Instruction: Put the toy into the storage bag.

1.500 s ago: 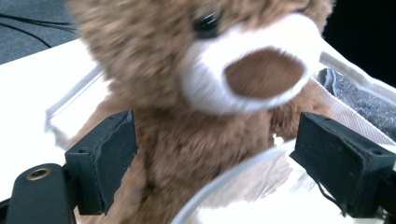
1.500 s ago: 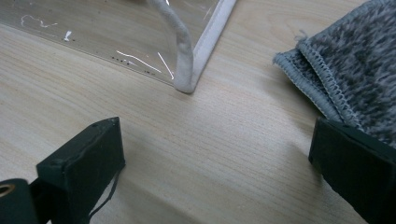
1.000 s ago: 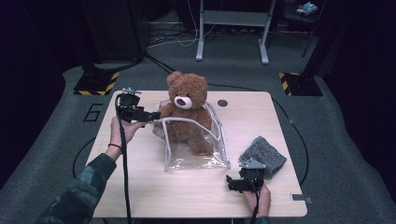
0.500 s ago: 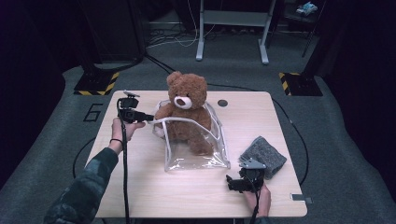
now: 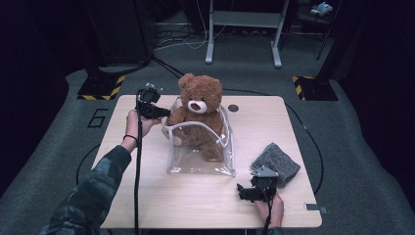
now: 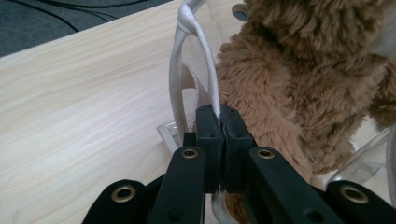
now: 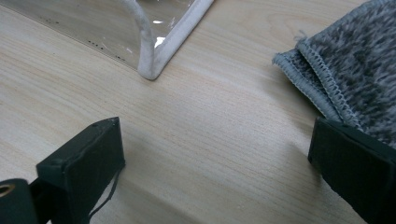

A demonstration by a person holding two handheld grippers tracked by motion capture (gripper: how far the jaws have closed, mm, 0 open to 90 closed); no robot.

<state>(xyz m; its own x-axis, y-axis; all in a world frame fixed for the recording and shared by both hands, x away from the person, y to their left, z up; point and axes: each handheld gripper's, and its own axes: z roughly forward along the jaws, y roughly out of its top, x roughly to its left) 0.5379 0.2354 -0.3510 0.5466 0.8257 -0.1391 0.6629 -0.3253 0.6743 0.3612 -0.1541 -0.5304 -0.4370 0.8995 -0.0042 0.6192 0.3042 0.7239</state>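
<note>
A brown teddy bear point(image 5: 198, 112) sits upright inside a clear plastic bag point(image 5: 195, 159) with white trim, in the middle of the table. My left gripper point(image 5: 164, 113) is at the bag's left rim. Its jaws have just been closing, and in the left gripper view it point(image 6: 220, 119) is shut on the bag's white trim point(image 6: 205, 51), with the bear's fur point(image 6: 289, 79) right behind. My right gripper point(image 5: 247, 192) rests near the table's front edge, its jaws wide open point(image 7: 219, 149) over bare wood. The bag's corner point(image 7: 154, 51) lies ahead of it.
A folded grey cloth point(image 5: 276, 164) lies at the front right of the wooden table point(image 5: 147, 196), touching the right gripper's far jaw point(image 7: 355, 60). A small dark round cap point(image 5: 233, 107) sits behind the bear. Black stands and cables cover the floor beyond.
My left gripper has moved right to the bag's rim and gone from open to shut on the white trim. The right gripper has stayed where it was.
</note>
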